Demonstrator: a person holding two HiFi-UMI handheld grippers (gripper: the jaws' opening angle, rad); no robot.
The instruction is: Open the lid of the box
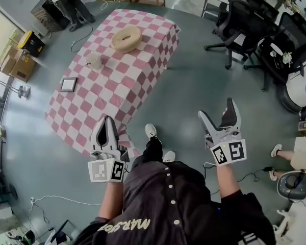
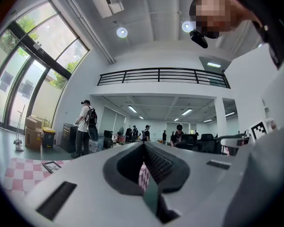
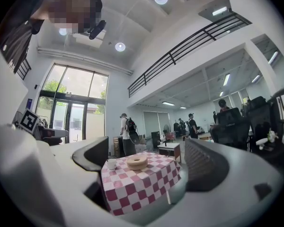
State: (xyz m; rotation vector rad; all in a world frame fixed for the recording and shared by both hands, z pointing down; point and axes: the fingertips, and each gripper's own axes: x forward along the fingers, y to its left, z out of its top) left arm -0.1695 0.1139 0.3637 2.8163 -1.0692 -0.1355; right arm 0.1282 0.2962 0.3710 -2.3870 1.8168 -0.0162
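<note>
Round, low box (image 1: 123, 47), pale tan, standing upright and level on a table (image 1: 143, 70) under a red-and-white checked cloth. In the head view, placed toward the 12 o'clock end of the tabletop, well in from every edge. Lid (image 1: 126, 35) in place on top, closed, with a raised outer rim and sunken centre. Same box (image 3: 137, 162) seen side-on in the right gripper view, central on the tabletop.

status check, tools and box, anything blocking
Left tool shut, empty; right tool open, empty. Round box on checked table, ahead, both tools off it. Cup beside it, apart; nothing across the approach.
</note>
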